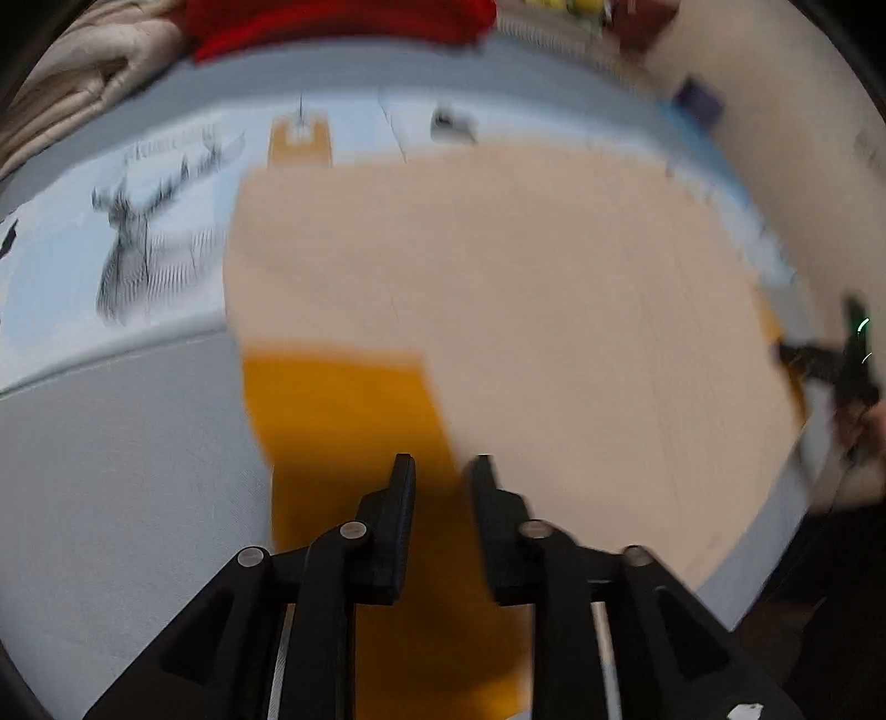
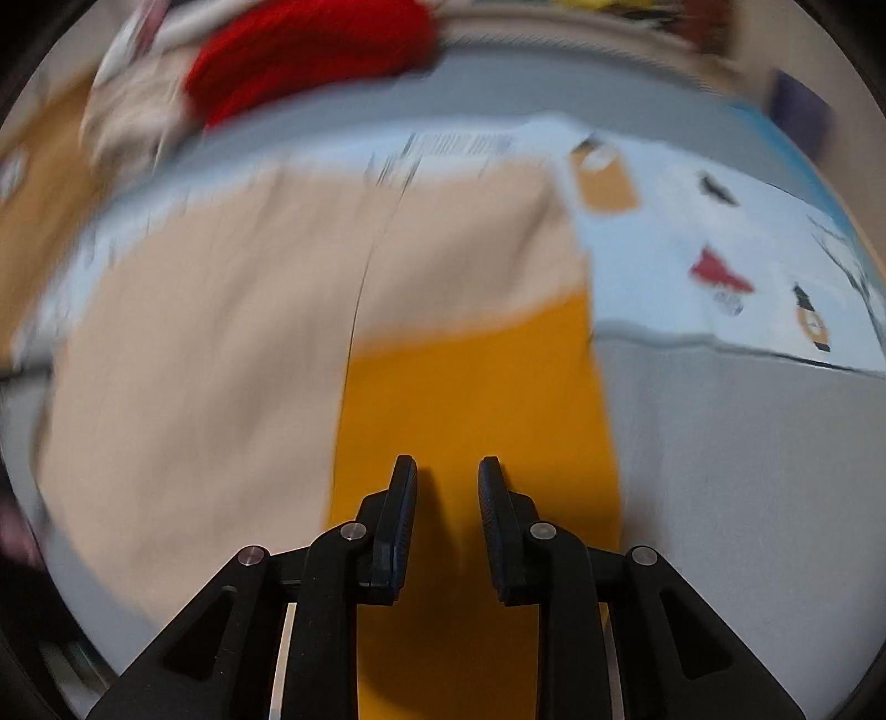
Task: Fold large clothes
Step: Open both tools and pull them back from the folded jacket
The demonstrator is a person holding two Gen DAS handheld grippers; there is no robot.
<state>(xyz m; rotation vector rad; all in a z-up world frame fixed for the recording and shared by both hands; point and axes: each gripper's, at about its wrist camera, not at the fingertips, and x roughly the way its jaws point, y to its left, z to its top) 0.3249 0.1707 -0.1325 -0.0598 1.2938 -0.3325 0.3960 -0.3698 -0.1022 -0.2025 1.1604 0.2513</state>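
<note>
We are hovering both released grippers, left gripper (image 1: 441, 462) and right gripper (image 2: 447, 462), over the half-folded garment (image 1: 498, 288), its mustard band (image 2: 470, 399) at 6 o'clock; more folds are remaining.

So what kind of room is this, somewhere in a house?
Probably a bedroom or laundry spot at home: a tan and orange garment lies spread over a printed blue sheet, with a red knit and pale bedding heaped behind.

Left gripper (image 1: 441, 471): matte black fingers with ribbed inner pads, black linkage arms, four round silver pivot screws, triangular cut-outs in the outer arms. Right gripper (image 2: 447, 471): identical build, ribbed pads (image 2: 490, 498) faintly bluish.
</note>
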